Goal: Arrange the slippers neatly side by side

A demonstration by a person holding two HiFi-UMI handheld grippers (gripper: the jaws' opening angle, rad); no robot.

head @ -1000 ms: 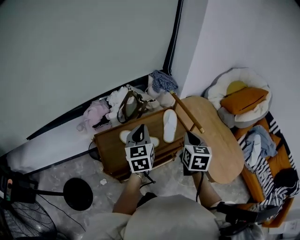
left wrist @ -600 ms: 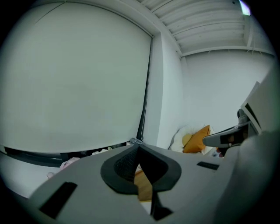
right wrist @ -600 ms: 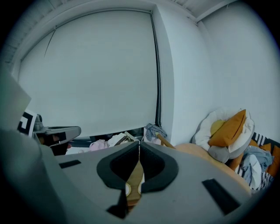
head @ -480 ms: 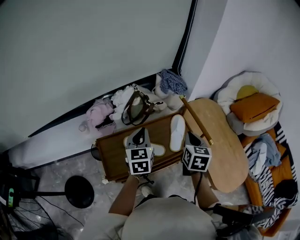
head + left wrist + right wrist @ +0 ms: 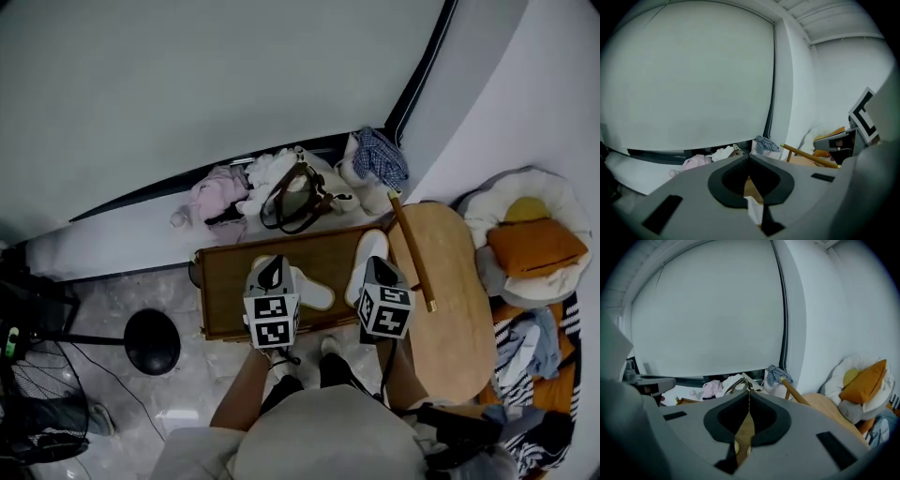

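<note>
Straight ahead at twelve o'clock, on the low brown wooden worktop point(image 5: 220, 291), the left white fabric slipper point(image 5: 317, 295) lies slantwise just past my left gripper point(image 5: 273, 272). The right white fabric slipper point(image 5: 373, 244) sits at one o'clock, by my right gripper point(image 5: 376, 270). They're apart and splayed. Both grippers are clenched tight, gripping nothing, clear of the slippers. I'd open wide first, pinch one slipper's edge, then line it up heel to heel.
</note>
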